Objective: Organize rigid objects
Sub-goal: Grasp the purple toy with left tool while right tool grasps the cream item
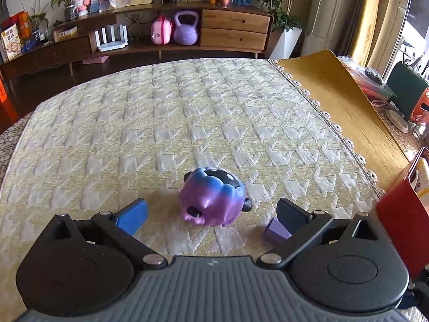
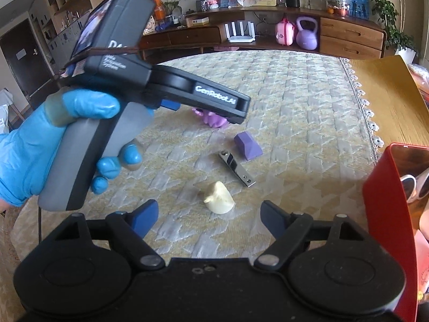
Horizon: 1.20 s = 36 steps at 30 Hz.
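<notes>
A purple-and-blue toy figure [image 1: 213,198] lies on the quilted cloth [image 1: 187,112], just ahead of my open, empty left gripper [image 1: 211,214]. A small purple block [image 1: 276,232] sits by its right finger and also shows in the right wrist view [image 2: 247,146]. There a metal nail clipper [image 2: 236,169] and a cream toy piece [image 2: 219,198] lie ahead of my open, empty right gripper [image 2: 209,217]. The left gripper [image 2: 161,91], held by a blue-gloved hand, hovers over the purple toy [image 2: 211,118], mostly hiding it.
A red box [image 2: 386,214] stands at the right edge, with white sunglasses [image 2: 418,185] inside; it also shows in the left wrist view [image 1: 402,214]. A yellow mat [image 1: 335,102] lies to the right of the cloth. A wooden sideboard [image 1: 161,40] stands behind.
</notes>
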{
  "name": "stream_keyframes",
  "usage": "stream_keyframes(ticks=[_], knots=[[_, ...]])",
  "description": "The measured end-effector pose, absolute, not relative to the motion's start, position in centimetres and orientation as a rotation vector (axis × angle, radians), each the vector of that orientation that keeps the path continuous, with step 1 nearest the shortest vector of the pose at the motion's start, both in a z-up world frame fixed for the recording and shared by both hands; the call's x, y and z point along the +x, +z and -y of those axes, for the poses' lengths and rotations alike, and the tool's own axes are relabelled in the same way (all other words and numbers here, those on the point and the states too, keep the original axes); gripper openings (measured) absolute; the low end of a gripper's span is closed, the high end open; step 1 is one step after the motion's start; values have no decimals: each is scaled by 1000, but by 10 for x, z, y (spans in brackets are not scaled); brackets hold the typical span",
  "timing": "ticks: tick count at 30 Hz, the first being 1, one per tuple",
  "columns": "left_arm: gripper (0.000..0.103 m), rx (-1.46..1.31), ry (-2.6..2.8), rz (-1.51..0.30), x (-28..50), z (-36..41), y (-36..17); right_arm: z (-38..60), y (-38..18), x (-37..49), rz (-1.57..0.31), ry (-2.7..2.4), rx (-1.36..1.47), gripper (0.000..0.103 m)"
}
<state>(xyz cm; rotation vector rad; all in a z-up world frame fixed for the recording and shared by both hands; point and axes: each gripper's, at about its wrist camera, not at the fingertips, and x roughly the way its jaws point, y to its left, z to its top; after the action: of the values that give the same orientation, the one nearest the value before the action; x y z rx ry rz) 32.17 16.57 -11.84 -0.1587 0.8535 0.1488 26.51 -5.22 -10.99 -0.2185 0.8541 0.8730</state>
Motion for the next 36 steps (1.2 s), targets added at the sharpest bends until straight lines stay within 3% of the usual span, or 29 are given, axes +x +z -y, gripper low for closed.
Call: stream_keyframes(ticks=[9,14,23,28,36], knots=[[103,-138,170,-867,334,-165,-132,41,-118,274,-876,873,-230,70],[102,-139,187,-863,335,-168,-137,33,-122,274,-879,875,-244,53],[65,-85,137,-840,332,-159,-136,30,-127,270,-866,854,-283,39],[64,-74,139,-842,333,-156,-136,32,-127,272,-856,838,-290,27],[64,-85,159,-864,328,-159,-133,42,-124,271,-854,831,-248,26]])
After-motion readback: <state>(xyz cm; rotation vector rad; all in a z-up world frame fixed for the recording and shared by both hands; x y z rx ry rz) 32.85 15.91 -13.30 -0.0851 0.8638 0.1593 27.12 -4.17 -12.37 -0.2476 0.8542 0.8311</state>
